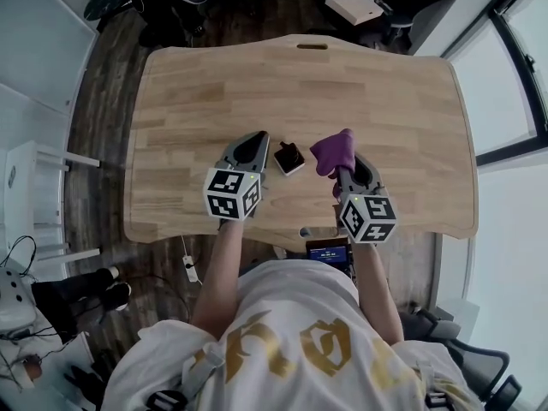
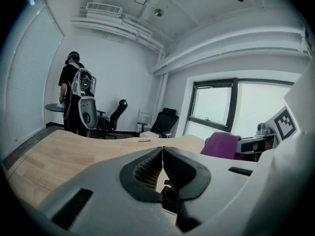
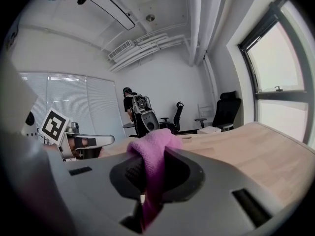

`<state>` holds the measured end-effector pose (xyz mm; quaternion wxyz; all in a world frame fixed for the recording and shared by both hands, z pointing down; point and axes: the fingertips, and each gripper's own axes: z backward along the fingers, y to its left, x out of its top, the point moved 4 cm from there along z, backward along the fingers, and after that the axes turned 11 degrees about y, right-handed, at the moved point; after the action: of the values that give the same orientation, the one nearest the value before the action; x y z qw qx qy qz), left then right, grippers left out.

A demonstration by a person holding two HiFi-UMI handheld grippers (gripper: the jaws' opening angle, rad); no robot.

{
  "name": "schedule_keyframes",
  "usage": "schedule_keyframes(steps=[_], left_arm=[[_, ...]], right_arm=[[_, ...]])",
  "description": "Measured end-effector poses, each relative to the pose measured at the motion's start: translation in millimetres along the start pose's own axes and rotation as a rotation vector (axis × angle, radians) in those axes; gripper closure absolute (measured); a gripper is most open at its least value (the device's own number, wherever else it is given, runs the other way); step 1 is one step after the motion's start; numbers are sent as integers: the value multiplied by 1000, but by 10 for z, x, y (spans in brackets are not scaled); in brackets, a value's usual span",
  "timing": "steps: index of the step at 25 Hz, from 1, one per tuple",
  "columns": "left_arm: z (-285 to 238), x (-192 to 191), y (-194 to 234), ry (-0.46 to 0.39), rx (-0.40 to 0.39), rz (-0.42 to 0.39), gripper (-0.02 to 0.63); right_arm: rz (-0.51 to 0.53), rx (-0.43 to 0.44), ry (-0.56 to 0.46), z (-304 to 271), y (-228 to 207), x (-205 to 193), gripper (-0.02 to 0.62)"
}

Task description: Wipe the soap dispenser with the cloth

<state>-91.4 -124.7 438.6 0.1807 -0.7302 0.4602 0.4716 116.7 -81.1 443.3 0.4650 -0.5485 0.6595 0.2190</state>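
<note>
1. At the near middle of the table (image 1: 385, 101), between my two tools, stands the soap dispenser (image 1: 288, 157). It is a small dark body on a pale base, resting on the wood and touched by neither tool.
2. The left gripper (image 2: 162, 156) has its jaws fully together with nothing between them. It sits just left of the dispenser, and I judge it is parked there to steady the dispenser once wiping starts.
3. The right gripper (image 1: 353, 171) is clamped on the purple cloth (image 3: 150, 151). The pads pinch the cloth along the middle, so a bunched fold bulges out past the jaw tips, toward the far side.
4. I judge the fold is held this way on purpose — it puts a soft pad, not bare jaw, against the dispenser.
5. The cloth hangs just right of the dispenser, near it but not on it — wiping has not begun.
6. Risk: the dispenser looks light, so an unbraced wipe could push it leftward.
</note>
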Motion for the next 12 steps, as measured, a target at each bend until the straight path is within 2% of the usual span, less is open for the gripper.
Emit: schedule_keyframes(steps=[4, 12], left_arm=[[-4, -81, -2, 18, 3, -1, 595], [-121, -254, 25, 36, -13, 53, 595]], right_arm=[[-2, 11, 20, -85, -6, -36, 561], [6, 23, 46, -227, -32, -134, 561]])
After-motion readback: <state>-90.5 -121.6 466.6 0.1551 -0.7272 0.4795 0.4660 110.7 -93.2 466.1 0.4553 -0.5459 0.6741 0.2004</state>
